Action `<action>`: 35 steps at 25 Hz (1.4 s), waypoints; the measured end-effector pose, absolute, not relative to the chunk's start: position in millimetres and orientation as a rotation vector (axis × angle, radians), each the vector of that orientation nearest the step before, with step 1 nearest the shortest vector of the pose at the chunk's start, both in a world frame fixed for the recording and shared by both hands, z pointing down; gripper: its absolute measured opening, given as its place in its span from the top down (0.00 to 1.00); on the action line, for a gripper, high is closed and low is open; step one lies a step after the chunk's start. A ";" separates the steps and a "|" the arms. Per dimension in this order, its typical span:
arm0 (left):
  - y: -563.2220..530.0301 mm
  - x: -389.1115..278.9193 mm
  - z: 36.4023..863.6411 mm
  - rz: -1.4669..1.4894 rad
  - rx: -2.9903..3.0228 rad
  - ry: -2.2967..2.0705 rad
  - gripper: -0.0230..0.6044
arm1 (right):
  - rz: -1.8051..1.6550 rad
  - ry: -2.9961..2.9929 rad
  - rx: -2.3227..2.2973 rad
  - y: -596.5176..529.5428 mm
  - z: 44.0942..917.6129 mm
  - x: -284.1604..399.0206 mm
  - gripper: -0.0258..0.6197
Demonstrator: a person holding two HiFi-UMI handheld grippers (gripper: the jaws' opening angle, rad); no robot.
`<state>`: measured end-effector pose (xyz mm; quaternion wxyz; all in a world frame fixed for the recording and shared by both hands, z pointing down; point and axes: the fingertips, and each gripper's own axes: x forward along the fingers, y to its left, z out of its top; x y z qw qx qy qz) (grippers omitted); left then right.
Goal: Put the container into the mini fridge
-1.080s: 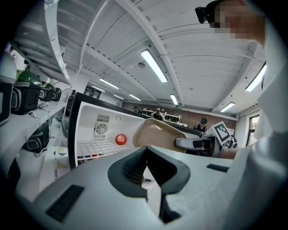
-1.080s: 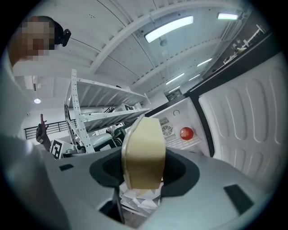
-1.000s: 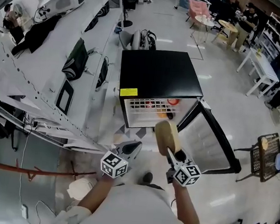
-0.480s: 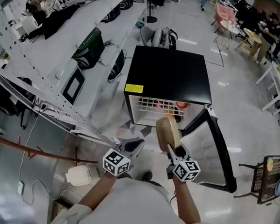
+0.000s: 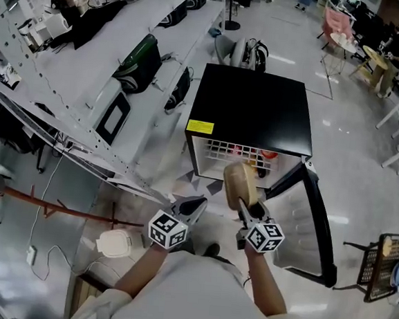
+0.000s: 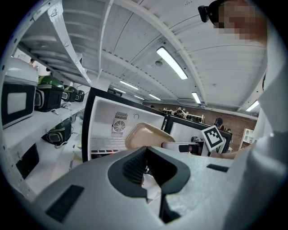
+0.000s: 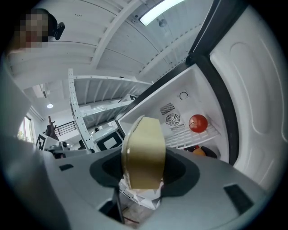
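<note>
right tongs [image 5: 246,207] gripping container [image 5: 238,183], mini fridge [image 5: 250,115] open

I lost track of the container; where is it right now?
Head view, centre: the container is clamped on edge in the right gripper, just short of the open mini fridge.

The right gripper [image 7: 143,176] clamps a tan container [image 7: 144,148], stood on edge between its jaws. Beyond it the mini fridge [image 7: 180,96] stands open, its door [image 7: 252,90] at the right. A red round fruit [image 7: 198,123] sits near the wire shelf's [image 7: 186,138] right edge, with an orange fruit [image 7: 198,152] below.
</note>
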<state>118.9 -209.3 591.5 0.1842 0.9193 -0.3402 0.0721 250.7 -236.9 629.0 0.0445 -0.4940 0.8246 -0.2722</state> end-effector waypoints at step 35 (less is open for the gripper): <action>-276.6 76.9 586.9 0.147 2.595 -0.933 0.96 | -1.264 2.109 -1.395 -362.2 700.4 188.5 0.62</action>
